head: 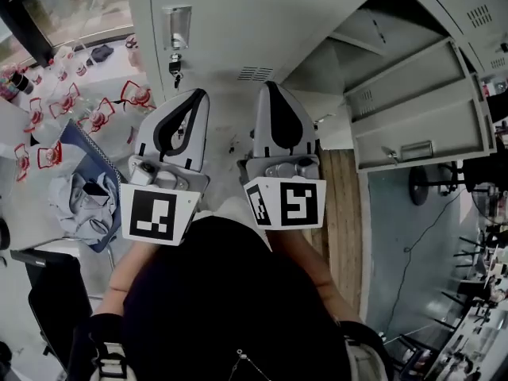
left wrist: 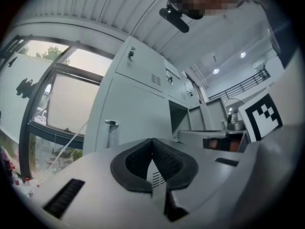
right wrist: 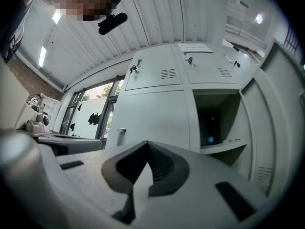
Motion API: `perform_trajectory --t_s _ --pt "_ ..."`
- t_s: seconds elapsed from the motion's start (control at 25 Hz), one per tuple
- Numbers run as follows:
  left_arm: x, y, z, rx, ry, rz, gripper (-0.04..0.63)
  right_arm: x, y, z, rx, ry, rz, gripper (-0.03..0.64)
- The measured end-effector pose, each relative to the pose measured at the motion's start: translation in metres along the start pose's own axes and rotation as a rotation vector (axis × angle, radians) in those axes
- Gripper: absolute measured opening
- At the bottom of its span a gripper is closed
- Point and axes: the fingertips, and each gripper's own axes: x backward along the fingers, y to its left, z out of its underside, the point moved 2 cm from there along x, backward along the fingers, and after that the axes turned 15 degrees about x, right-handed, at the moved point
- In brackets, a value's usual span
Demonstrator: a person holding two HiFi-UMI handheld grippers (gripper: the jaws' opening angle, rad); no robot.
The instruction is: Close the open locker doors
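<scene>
Grey steel lockers [head: 238,22]: a pale grey bank straight ahead of the person. Most doors sit flush, and one compartment on the right stands open.
Window [left wrist: 62,109]: far left, daylight behind it. Not part of the job.
Closed door [head: 206,46]: left of centre, with a latch handle [head: 176,26] and a key [head: 175,70] hanging under it. It needs nothing.
Left gripper [left wrist: 152,144]: clenched, pads tip to tip with nothing between them. It is held in front of the closed door and tilted slightly upward. Judged idle, simply carried along.
Right gripper [right wrist: 147,144]: also clenched on nothing. It sits just beside the left one, on the side nearer the opening. Judged reason: shut jaws make a blunt pusher, better for shoving a panel than for gripping it.
Open compartment [right wrist: 217,123]: dark inside, with a shelf visible. There is a bluish spot at the back, too small to identify.
Open door [head: 417,109]: swung out at the right of the compartment, with its handle [head: 417,149] near the lower edge. It is well apart from both grippers and untouched.
Task status: not yet begun on this door.
Next move (judgement): bring the right gripper round to the door's free edge and press until it latches. A light push risks the door bouncing back.
</scene>
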Motion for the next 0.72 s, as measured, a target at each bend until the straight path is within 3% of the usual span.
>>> perform_trajectory --t_s 0.24,0.72 --pt "-0.032 -0.071 0.016 0.005 0.021 0.175 0.003 0.048 -0.066 0.008 0.007 0.031 0.161 0.002" --pt "-0.095 -0.236 0.055 0.049 0.053 0.454 0.003 0.154 -0.203 0.028 0.032 0.084 0.384 0.002"
